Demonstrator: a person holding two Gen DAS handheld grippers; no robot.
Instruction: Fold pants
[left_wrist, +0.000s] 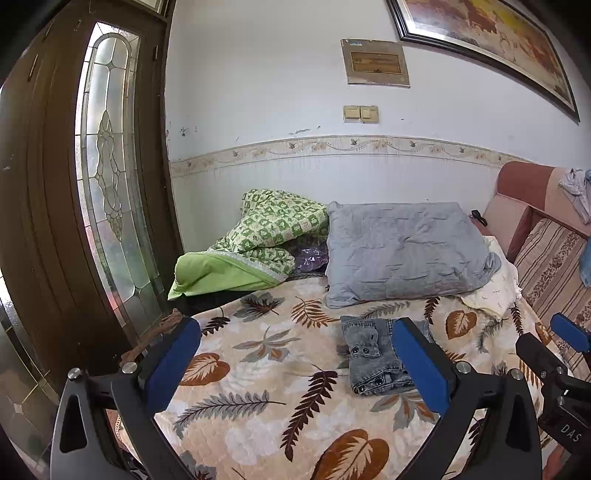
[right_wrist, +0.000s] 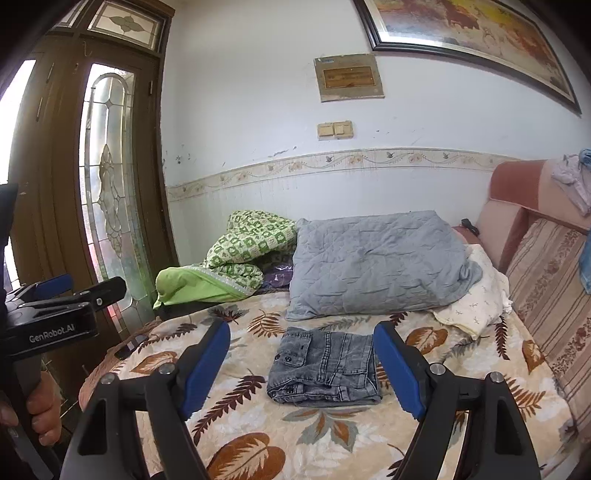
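Note:
Grey denim pants (right_wrist: 325, 365) lie folded into a compact rectangle on the leaf-patterned bedspread (right_wrist: 332, 435); they also show in the left wrist view (left_wrist: 373, 354), partly behind a blue finger. My right gripper (right_wrist: 303, 365) is open and empty, raised above the bed with the pants seen between its blue fingers. My left gripper (left_wrist: 295, 358) is open and empty, held above the bed to the left of the pants. The right gripper shows at the right edge of the left wrist view (left_wrist: 569, 354). The left gripper shows at the left edge of the right wrist view (right_wrist: 59, 306).
A grey pillow (right_wrist: 376, 262) and a green patterned quilt (right_wrist: 243, 251) lie at the bed's far side against the white wall. A cream cloth (right_wrist: 476, 299) lies beside the pillow. A striped headboard (right_wrist: 554, 280) runs along the right. A wooden door with glass (right_wrist: 107, 192) stands at the left.

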